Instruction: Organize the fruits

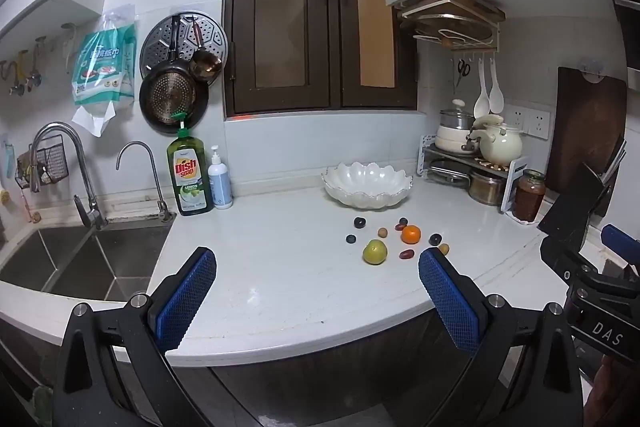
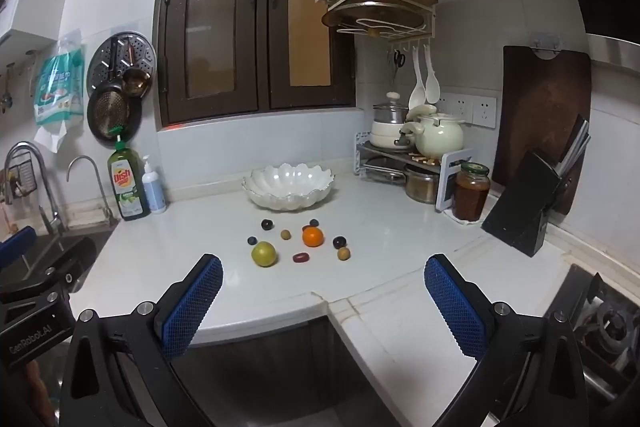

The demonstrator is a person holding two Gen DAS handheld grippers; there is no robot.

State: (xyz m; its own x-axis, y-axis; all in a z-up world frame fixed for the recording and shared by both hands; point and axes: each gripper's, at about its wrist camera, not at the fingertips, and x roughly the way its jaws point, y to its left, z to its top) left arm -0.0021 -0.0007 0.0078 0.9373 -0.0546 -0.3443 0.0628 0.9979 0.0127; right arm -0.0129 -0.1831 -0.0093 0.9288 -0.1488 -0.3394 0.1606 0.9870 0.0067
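Note:
Several small fruits lie loose on the white counter [image 1: 280, 267]: an orange [image 1: 411, 234] [image 2: 312, 237], a green apple-like fruit [image 1: 375, 251] [image 2: 264, 253], dark berries [image 1: 359, 222] [image 2: 267, 224], brown round fruits [image 2: 343, 253] and a red date [image 2: 300, 257]. Behind them stands an empty white scalloped bowl [image 1: 367, 183] [image 2: 288, 185]. My left gripper [image 1: 318, 267] hovers open above the counter's front edge, short of the fruits. My right gripper [image 2: 324, 275] is open too, nothing between its blue pads [image 2: 454, 305]. The right gripper's body [image 1: 592, 279] shows at the left wrist view's right edge.
A sink [image 1: 80, 259] with two taps lies left, with a dish soap bottle [image 1: 188, 175] and a pump bottle [image 1: 219, 179] beside it. At the back right stand a pot rack [image 2: 412, 155], a jar [image 2: 471, 191], a knife block [image 2: 528, 203] and a cutting board [image 2: 544, 115].

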